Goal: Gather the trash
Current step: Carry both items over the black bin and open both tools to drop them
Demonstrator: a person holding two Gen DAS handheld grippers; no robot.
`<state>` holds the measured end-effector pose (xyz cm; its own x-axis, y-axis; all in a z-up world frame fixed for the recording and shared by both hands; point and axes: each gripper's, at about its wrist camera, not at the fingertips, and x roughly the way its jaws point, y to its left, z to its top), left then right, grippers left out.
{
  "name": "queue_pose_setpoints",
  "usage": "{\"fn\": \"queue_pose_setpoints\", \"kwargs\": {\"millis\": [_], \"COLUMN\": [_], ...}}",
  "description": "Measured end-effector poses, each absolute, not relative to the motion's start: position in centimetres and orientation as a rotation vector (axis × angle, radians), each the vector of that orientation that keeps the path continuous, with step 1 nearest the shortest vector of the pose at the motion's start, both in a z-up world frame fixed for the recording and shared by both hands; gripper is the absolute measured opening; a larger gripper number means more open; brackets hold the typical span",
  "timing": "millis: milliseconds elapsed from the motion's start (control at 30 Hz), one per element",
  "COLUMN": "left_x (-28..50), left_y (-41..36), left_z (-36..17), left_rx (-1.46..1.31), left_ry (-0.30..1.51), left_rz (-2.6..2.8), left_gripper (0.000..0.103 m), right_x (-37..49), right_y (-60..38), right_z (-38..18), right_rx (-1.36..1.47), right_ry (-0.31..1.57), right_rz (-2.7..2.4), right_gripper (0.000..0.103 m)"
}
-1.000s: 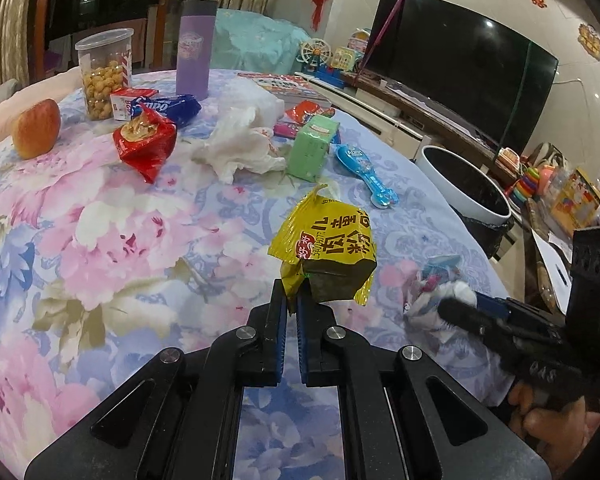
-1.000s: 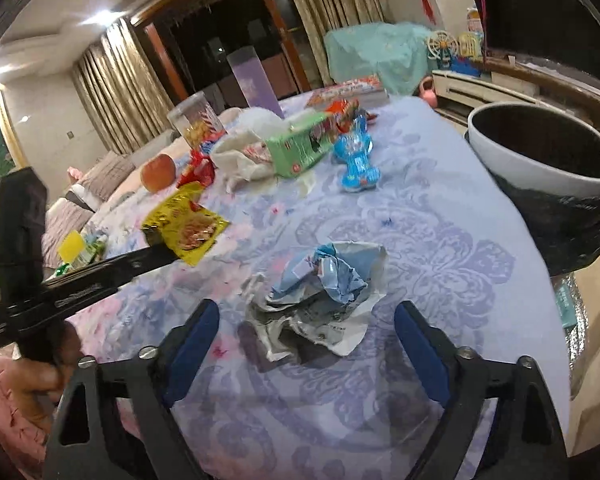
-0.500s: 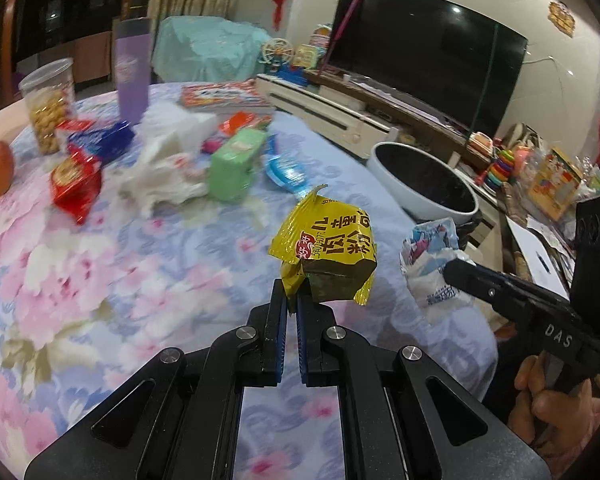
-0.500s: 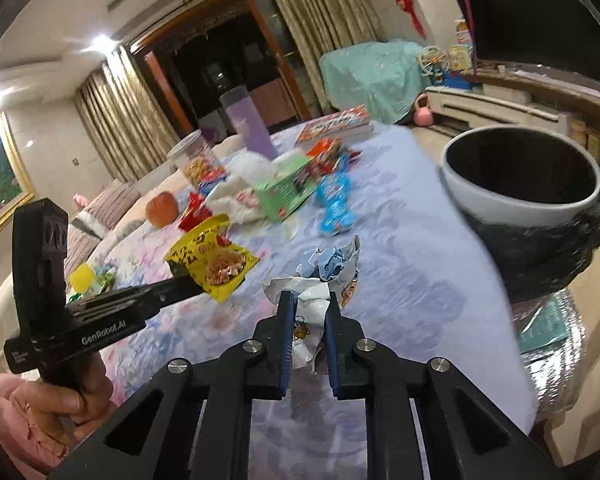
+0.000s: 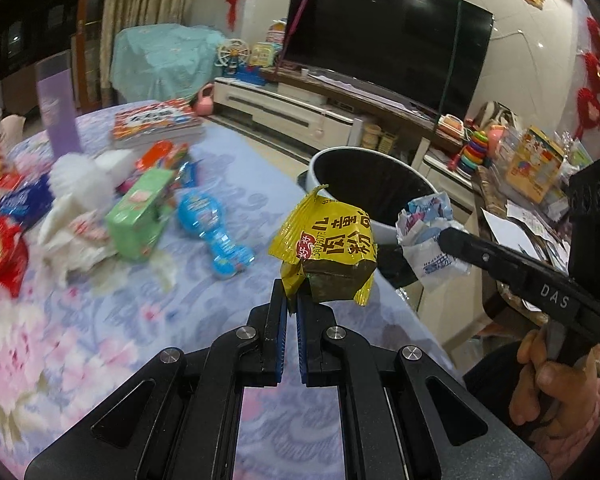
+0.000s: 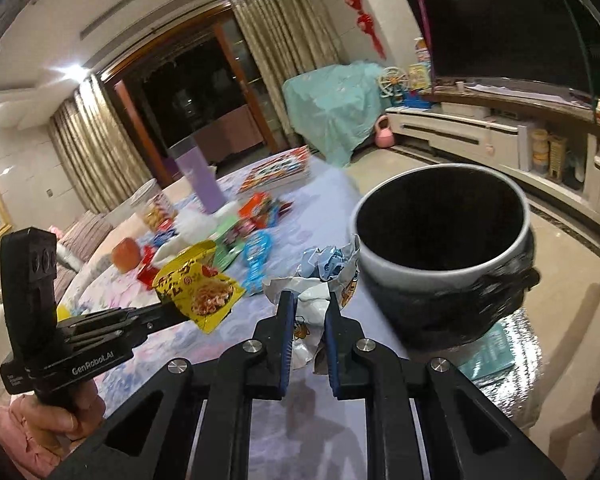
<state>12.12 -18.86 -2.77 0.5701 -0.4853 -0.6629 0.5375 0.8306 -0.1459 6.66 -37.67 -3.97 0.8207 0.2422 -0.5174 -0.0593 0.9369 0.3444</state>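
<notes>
Left gripper [image 5: 291, 300]: jaws pinched nearly together, a yellow wrapper [image 5: 328, 244] clamped at the tips and standing up past them. Pointed forward and tilted down.

Right gripper [image 6: 310, 300]: jaws closed on a crumpled white and blue wrapper [image 6: 324, 264], which bulges above and between the tips.

A hand [image 5: 548, 376] grips the right handle; another hand [image 6: 66, 416] grips the left handle, pink sleeve at the wrist.

Dark television [image 5: 388, 44] being mounted on wall | purple tumbler [image 6: 198, 180] being stood on floral table [image 5: 80, 320] | teal cover [image 6: 332, 108] being draped over furniture
</notes>
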Motion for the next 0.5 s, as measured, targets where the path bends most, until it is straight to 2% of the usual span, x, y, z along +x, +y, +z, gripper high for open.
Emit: {"fn": "queue_pose_setpoints", "kwargs": {"millis": [500], "left_x": [16.3], "left_y": [-26.0], "left_z": [-2.0], "left_rx": [0.143], "left_ry": [0.762], "left_rz": [-0.643], "left_gripper": [0.004], "right_x": [10.5], "right_y": [-43.4], "right_z": [-3.1], "right_rx": [0.326], "right_ry": [0.593], "right_rz": [0.074], "right_gripper": [0.014]}}
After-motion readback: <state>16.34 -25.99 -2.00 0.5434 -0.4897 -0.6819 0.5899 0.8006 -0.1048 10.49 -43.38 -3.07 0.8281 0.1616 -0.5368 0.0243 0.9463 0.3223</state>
